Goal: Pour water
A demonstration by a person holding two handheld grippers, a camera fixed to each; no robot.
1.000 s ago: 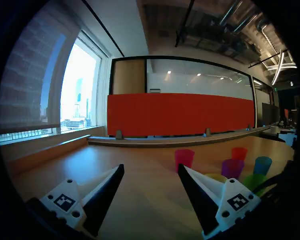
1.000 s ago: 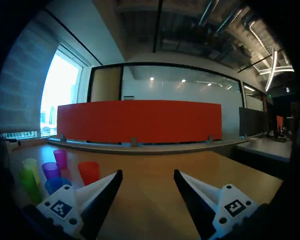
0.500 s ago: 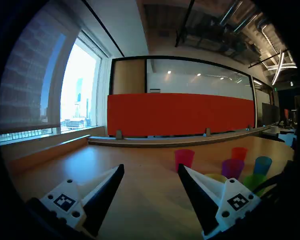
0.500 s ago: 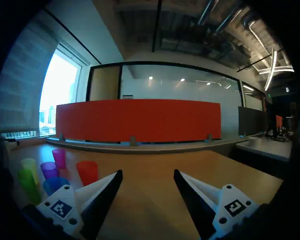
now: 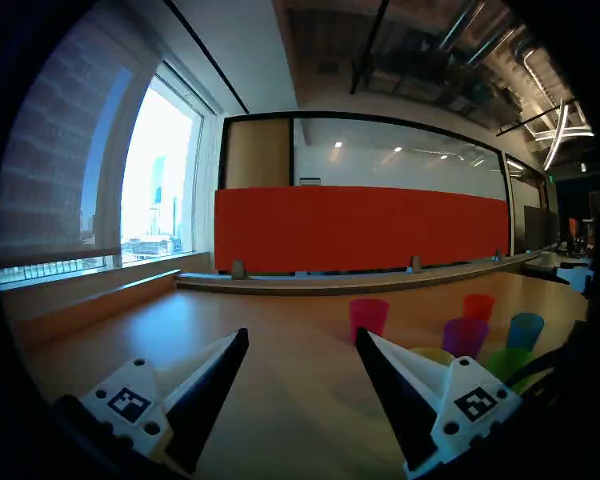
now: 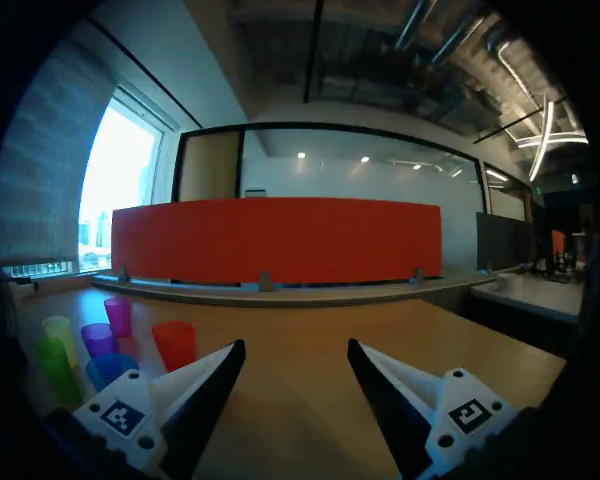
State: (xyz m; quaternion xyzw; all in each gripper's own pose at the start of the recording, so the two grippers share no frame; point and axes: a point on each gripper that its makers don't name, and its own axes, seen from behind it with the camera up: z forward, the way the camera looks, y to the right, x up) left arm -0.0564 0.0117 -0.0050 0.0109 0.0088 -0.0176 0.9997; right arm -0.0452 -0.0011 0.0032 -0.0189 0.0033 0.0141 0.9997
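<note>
Barely any motion, right gripper view drifts slightly. Both wide, empty: left gripper (image 5: 301, 333), right gripper (image 6: 294, 345). Plastic cups (image 5: 464, 336) sit lower right of left gripper view; likely light, thin-walled, slippery, so grip mid-wall gently

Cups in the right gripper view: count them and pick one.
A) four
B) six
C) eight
B: six stand on the table: yellow cup, green cup, purple cup, pink cup, blue cup, red cup.
</note>
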